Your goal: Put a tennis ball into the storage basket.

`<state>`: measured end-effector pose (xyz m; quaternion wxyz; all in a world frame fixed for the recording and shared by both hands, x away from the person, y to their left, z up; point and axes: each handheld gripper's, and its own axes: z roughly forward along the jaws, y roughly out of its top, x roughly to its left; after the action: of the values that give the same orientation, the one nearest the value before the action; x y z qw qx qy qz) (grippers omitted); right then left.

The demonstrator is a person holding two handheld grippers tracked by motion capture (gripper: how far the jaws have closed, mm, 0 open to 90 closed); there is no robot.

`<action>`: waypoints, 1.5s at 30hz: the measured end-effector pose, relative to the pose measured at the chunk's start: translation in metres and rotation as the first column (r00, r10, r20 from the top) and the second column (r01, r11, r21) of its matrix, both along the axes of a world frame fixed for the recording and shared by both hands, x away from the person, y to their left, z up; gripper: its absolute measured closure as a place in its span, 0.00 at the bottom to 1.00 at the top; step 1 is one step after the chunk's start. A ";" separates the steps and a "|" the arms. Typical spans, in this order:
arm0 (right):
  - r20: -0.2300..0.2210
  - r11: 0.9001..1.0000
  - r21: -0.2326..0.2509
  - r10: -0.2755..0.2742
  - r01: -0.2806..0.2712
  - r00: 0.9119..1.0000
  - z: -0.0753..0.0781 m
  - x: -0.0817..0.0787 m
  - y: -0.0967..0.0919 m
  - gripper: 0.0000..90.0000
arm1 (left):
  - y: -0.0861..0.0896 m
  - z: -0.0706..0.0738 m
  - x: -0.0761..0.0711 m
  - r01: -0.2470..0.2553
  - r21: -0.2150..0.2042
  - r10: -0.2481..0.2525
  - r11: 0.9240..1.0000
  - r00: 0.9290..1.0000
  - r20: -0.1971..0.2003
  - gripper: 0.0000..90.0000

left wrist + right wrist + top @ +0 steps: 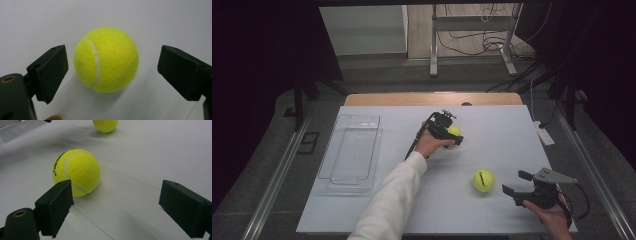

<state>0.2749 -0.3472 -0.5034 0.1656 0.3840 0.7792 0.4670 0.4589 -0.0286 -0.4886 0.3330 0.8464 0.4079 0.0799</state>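
Left gripper [451, 134] sat at centre frame in the high view, reached out over the white table [492, 210] on a white-sleeved arm. Jaws stood wide apart. In the left gripper view the far tennis ball [106, 60] lay squarely between them at mid frame, resting on the table, with a clear gap to the jaw at each side; neither jaw touched it. The ball's white seam ran down its left half. In the high view this ball [455, 131] peeked out just right of the gripper head, partly covered by it.

Right gripper [518, 184] was at lower right of the high view, held in a hand [554, 216] at the bottom edge, jaws also spread wide and holding nothing. The near tennis ball [483, 180] lay just left of it on the table, apart from the jaw tips. In the right gripper view that ball [76, 172] sat left of centre, beyond the left-hand jaw and not between the two; black lettering showed on its left side. The far ball [105, 125] appeared at the top edge.

A clear plastic tray [353, 152] lay at left of the table, well apart from both balls.
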 end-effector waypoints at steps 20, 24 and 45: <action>-0.002 1.000 -0.002 -0.001 0.001 1.000 0.000 0.000 -0.001 0.13 | -0.009 -0.014 0.006 -0.020 0.061 0.022 0.998 0.999 -0.027 0.24; -0.003 1.000 -0.004 0.001 -0.001 1.000 0.000 0.000 0.000 0.13 | -0.008 -0.013 0.007 -0.055 0.055 0.057 0.997 0.998 -0.037 0.29; 0.000 1.000 -0.006 -0.003 0.003 1.000 0.000 0.000 -0.001 0.13 | -0.001 0.000 -0.004 -0.013 0.013 0.014 1.000 1.000 -0.008 0.30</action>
<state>0.2746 -0.3478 -0.5038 0.1674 0.3845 0.7801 0.4644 0.4549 -0.0294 -0.4882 0.3252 0.8461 0.4144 0.0815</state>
